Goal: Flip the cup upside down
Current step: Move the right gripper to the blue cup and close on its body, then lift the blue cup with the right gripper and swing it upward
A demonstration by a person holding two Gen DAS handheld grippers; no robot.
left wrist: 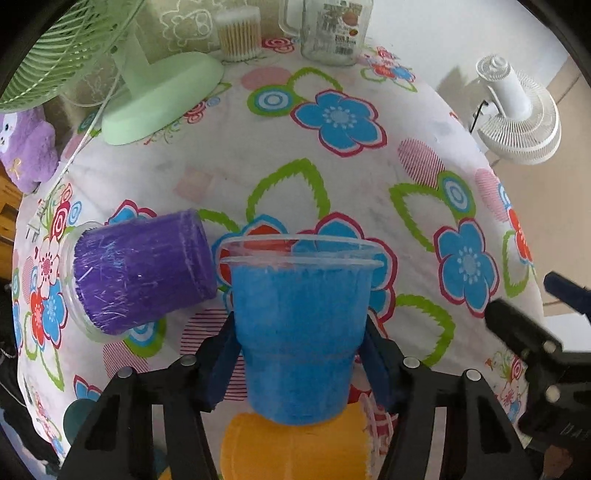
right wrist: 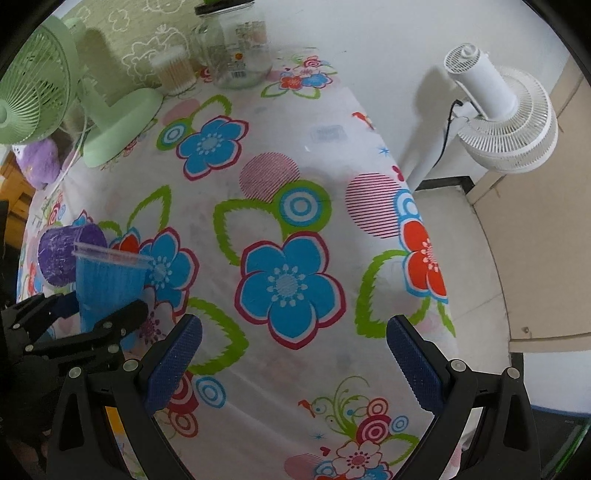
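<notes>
Left wrist: left hand-held gripper (left wrist: pixel 299 354) pinching blue cup (left wrist: pixel 299 325) upright; roll wrist slowly, clear of purple cup (left wrist: pixel 140 273). Right hand-held gripper (right wrist: pixel 295 365) spread, idle.

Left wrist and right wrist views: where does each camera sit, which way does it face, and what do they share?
Left wrist: on the left gripper, looking forward over the floral table; its fingers clamp the upright blue cup; the right gripper shows at the right edge.
Right wrist: on the right gripper, open and empty, facing the same table.
Shared: blue cup, purple cup, green fan, jar, white fan.
</notes>
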